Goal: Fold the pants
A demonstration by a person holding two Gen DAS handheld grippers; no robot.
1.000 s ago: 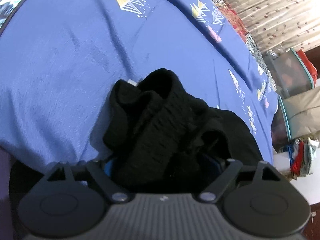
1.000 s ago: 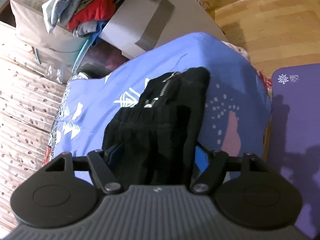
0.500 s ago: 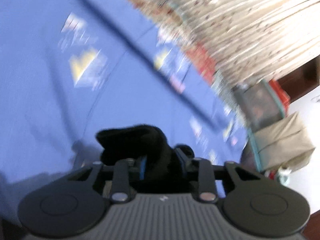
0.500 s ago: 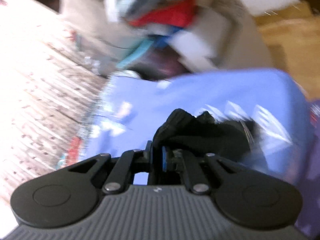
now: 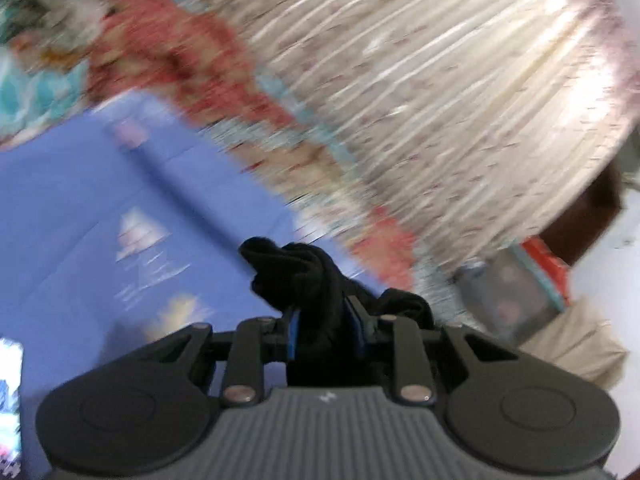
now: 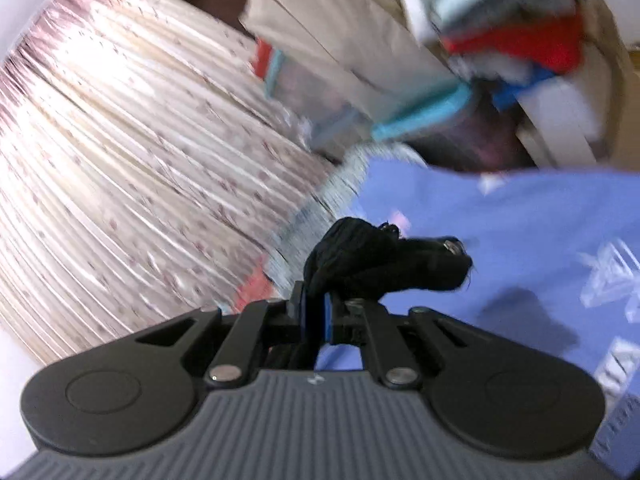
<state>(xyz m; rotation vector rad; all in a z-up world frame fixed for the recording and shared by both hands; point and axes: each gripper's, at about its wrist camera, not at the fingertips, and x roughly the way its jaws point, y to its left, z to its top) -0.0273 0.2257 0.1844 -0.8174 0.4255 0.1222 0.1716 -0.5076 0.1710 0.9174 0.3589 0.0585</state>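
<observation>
The black pants (image 5: 304, 276) are bunched between the blue pads of my left gripper (image 5: 326, 320), which is shut on them and holds them up above the blue bedsheet (image 5: 80, 208). In the right wrist view my right gripper (image 6: 316, 316) is shut on another bunch of the black pants (image 6: 380, 260), with a metal button showing on the fabric. The rest of the pants hangs below both grippers, out of sight. Both views are motion-blurred.
A pleated cream curtain (image 5: 440, 80) runs behind the bed. A patterned red and teal blanket (image 5: 160, 48) lies along the bed's far edge. Beige storage boxes (image 6: 340, 40), a clear bin (image 5: 516, 292) and a pile of clothes (image 6: 516, 36) stand beyond the bed's end.
Both grippers closed on the black pants and lifted them off the bedsheet. Both cameras have swung upward toward the curtain and the boxes.
</observation>
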